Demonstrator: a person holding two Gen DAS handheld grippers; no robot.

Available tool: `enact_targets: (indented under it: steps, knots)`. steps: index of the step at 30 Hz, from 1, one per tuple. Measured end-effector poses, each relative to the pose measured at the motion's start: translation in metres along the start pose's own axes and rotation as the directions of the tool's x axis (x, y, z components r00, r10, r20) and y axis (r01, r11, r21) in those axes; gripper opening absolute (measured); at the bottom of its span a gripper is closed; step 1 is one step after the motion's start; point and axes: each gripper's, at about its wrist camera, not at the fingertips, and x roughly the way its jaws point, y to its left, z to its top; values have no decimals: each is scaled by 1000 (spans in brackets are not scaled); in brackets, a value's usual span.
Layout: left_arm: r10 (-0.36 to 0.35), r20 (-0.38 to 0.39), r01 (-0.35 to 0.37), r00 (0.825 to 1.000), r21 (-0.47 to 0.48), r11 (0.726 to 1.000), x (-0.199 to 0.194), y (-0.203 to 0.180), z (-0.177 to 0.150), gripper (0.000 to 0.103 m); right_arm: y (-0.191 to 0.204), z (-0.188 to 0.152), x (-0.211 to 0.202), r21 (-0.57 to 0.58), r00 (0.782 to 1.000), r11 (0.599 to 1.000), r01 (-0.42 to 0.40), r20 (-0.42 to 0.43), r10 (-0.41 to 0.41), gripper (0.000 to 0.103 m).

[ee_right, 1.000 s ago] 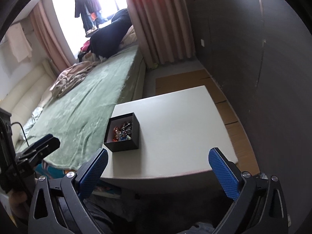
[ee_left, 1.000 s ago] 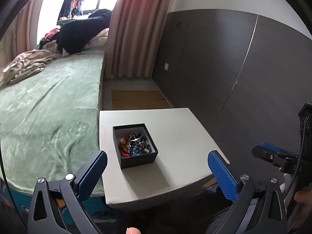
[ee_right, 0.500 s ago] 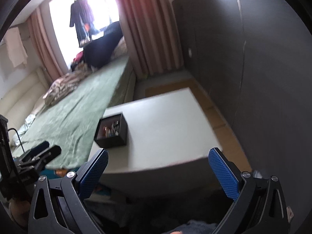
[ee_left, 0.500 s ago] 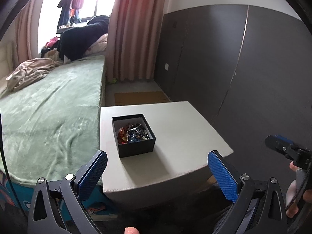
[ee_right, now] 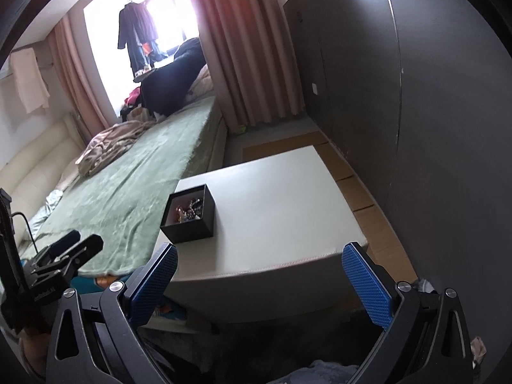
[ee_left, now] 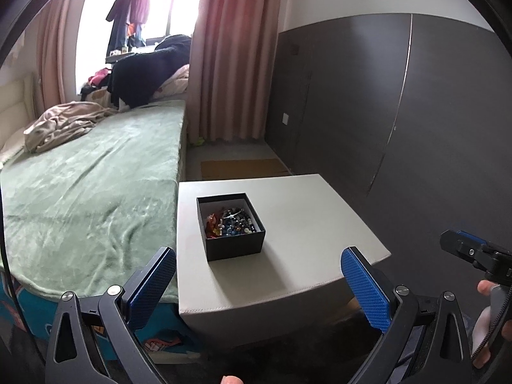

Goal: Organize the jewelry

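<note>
**Both grippers spread and empty, short of the jewelry box**

Left gripper [ee_left: 258,280]: blue textured pads spread wide, nothing between them. It hovered off the near edge of the pale grey square table [ee_left: 307,224], fingers pointing toward 12 o'clock.

Right gripper [ee_right: 258,280]: pads likewise spread wide, nothing held. It sat off the table's near edge, also aimed toward 12 o'clock. In the left wrist view its black body showed at 4 o'clock, well apart from the table.

Open black square cardboard box [ee_left: 231,225]: stood upright on the table, toward the table's left side, close to the edge that borders the bed. No lid on it. From the left wrist camera it lay at about 12 o'clock, between the two pads and beyond them; from the right wrist camera [ee_right: 189,217] it lay at about 11 o'clock, just past the left pad.

Tangle of mixed bead jewelry [ee_left: 231,222]: lay inside the box, with red and orange pieces at the left and blue and dark beads at the right. Individual items could not be told apart.

Surroundings: bed with green plush blanket [ee_left: 86,192] at 9 o'clock, touching or just beside the table. Dark grey panelled wall [ee_left: 400,121] at 2 o'clock. Pink curtain [ee_left: 233,64] at 12 o'clock.
</note>
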Motion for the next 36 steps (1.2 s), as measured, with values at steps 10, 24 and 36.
enact_targets:
  steps: [10, 24, 36]
  knots:
    - [22, 12, -22, 1000, -16, 1000, -3, 5, 1, 103, -4, 3, -1, 19, 1000, 1000, -15, -2, 15, 103]
    - [3, 38, -2, 999, -24, 1000, -6, 6, 3, 103, -4, 4, 0, 23, 1000, 1000, -3, -8, 3, 103]
    - [-1, 59, 2, 998, -23, 1000, -15, 6, 1, 103, -4, 3, -2, 23, 1000, 1000, -2, -7, 2, 103]
